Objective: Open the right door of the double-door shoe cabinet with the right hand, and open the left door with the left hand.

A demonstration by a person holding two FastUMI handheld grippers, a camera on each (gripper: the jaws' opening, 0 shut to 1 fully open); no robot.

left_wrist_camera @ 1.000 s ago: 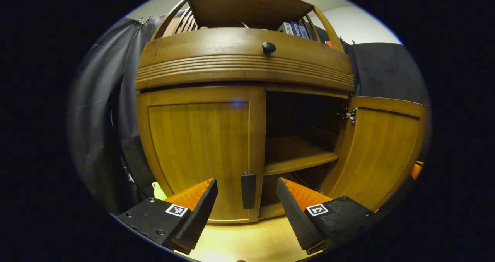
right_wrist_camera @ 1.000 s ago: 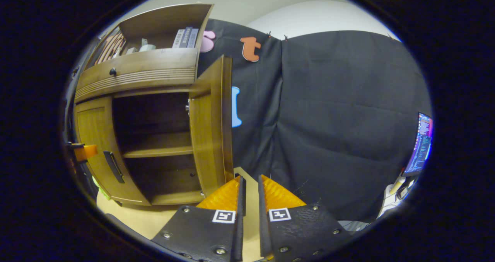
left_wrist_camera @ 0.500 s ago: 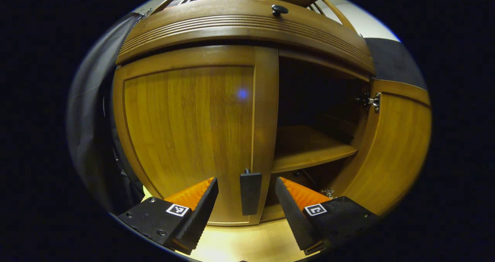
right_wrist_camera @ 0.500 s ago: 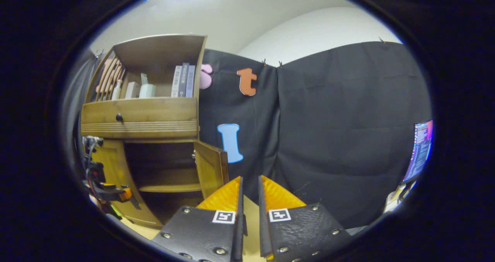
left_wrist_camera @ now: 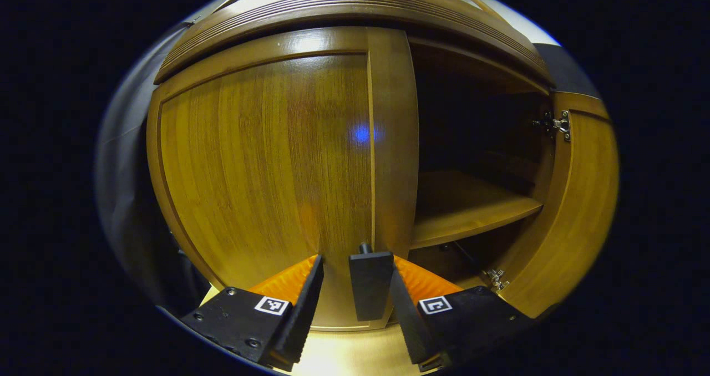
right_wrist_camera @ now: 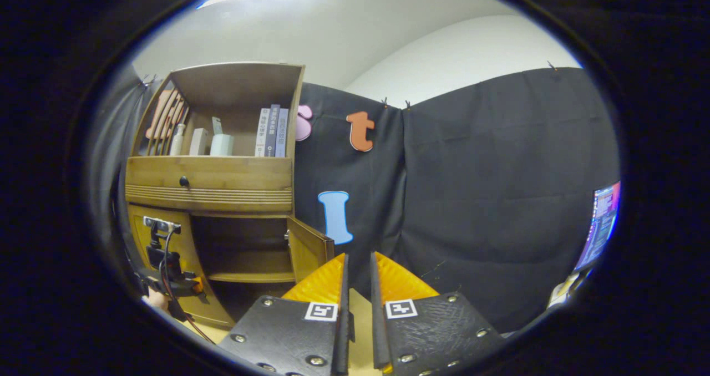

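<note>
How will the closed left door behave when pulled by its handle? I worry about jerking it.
The left door looks like stiff wood, so it should swing rigidly, not flex. The flat handle may be slippery. The right door hangs on metal hinges; this one probably pivots alike.

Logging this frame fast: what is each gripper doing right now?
Left gripper: open, jaws either side of the left door handle, not clamped.
Right gripper: jaws nearly shut, holding nothing.

Warm overhead light glares on the left door [left_wrist_camera: 266, 159]; fisheye edges bend, interior shadowed.
</note>
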